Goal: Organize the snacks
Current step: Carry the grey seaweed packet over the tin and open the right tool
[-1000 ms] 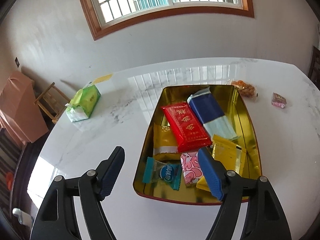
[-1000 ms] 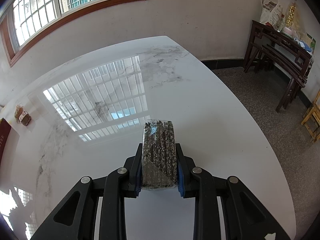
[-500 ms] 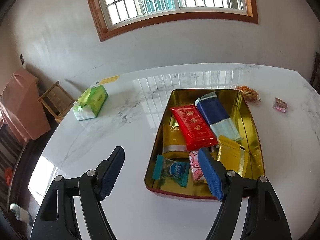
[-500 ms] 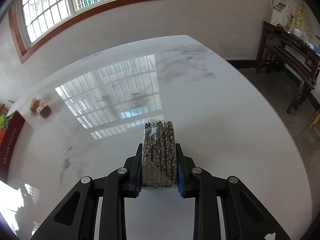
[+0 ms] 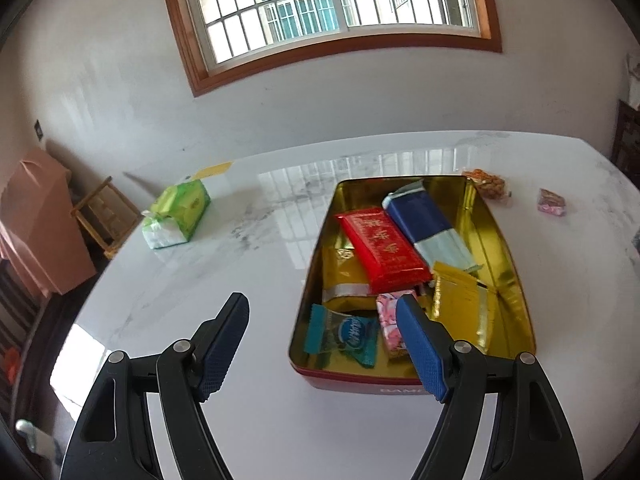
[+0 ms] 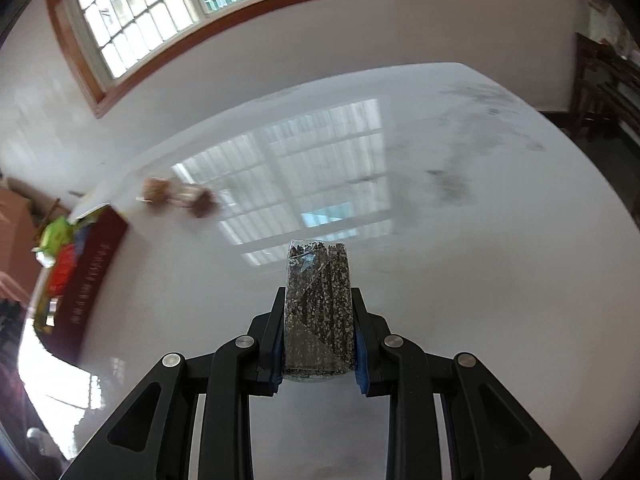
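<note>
A gold-lined tin [image 5: 508,248] with a red outside sits on the white marble table and holds several snack packs, among them a red pack [image 5: 380,248], a blue pack [image 5: 420,220] and a teal candy [image 5: 344,334]. My left gripper [image 5: 324,320] is open and empty, just in front of the tin's near edge. My right gripper [image 6: 318,308] is shut on a clear-wrapped dark sesame bar [image 6: 318,300], held above the table. The tin [image 6: 92,276] shows blurred at the left of the right wrist view.
A peanut snack bag [image 5: 486,182] and a small pink candy [image 5: 552,202] lie on the table right of the tin; both [image 6: 180,196] show blurred in the right wrist view. A green tissue pack [image 5: 178,214] lies at the left. Wooden furniture [image 6: 608,84] stands at the right.
My right gripper has swung left with the sesame bar, bringing the tin into its view. My left gripper has drawn back from over the tin and tilted up.
</note>
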`<state>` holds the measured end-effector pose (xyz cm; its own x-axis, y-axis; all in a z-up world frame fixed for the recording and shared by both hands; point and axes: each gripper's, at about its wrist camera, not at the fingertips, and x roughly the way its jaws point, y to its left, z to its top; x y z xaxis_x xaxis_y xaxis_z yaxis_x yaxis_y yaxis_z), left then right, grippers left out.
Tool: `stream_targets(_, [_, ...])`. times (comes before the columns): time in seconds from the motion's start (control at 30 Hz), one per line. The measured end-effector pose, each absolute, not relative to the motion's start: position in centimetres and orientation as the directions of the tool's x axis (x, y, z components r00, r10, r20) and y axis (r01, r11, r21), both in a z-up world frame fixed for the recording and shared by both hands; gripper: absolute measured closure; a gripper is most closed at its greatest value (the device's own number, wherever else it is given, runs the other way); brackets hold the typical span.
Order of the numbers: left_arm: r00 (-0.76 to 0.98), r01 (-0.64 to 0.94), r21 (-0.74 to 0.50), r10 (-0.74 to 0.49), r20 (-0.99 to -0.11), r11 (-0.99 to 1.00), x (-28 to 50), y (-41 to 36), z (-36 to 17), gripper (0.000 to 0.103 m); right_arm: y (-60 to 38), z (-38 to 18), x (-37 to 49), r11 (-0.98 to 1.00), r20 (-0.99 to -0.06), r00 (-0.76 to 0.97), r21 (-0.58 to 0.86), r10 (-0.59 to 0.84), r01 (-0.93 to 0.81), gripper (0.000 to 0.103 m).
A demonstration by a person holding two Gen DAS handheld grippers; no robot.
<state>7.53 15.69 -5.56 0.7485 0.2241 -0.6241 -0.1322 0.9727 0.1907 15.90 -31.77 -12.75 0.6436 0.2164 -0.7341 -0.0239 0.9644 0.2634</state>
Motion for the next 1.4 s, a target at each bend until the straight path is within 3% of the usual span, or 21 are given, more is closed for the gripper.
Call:
stream_targets(0.37, [0.741, -0.150, 0.107, 0.183, -0.646, 0.983, 6.8, 17.5, -6.2, 0.027, -17.6, -5.4, 15.5, 0.901, -0.630, 0.644, 0.281, 0.433, -0.331, 0.079])
stream_targets(0.63, [0.748, -0.154, 0.111, 0.189, -0.637, 0.982, 6.0, 18.6, -5.9, 0.027, -7.5, -3.6, 16.8, 0.833, -0.619, 0.578, 0.264, 0.532, -0.485, 0.079])
stream_targets(1.4, [0.751, -0.162, 0.137, 0.212, -0.625, 0.977, 5.7, 20.4, -5.7, 0.020, 3.0, -8.4, 21.6, 0.818, -0.720, 0.469, 0.240, 0.511, -0.523, 0.079])
